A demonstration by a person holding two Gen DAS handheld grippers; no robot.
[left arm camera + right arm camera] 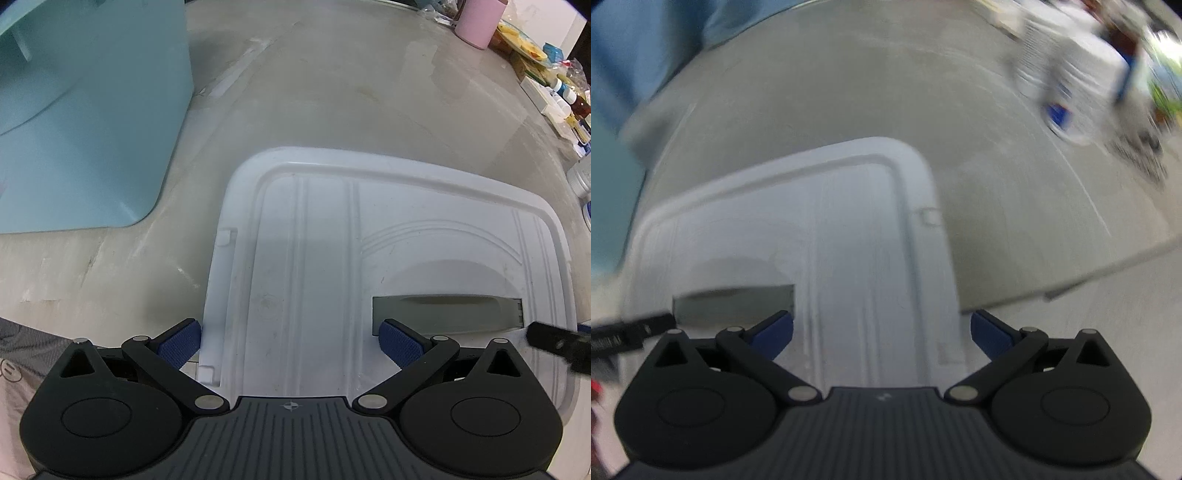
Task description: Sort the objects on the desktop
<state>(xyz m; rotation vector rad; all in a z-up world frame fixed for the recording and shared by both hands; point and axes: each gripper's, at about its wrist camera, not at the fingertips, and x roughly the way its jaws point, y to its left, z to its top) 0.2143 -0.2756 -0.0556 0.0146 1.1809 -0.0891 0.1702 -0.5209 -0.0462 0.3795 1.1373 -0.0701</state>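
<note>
Right now the white lid point(369, 258) lies flat on the grey table point(332, 92), near the person, with its grey handle recess point(443, 310) showing. Both tongs are spread wide: the left gripper point(291, 343) straddles the lid's left edge, the right gripper point(882, 334) its right edge. A teal bin point(85, 129) stands at far left, a pink cup point(476, 22) far right. Cluttered items point(1089, 74) beyond are blurred, probably bottles.

Scuffed grey tabletop point(332, 92) — glossy, streaked with pale marks
</note>
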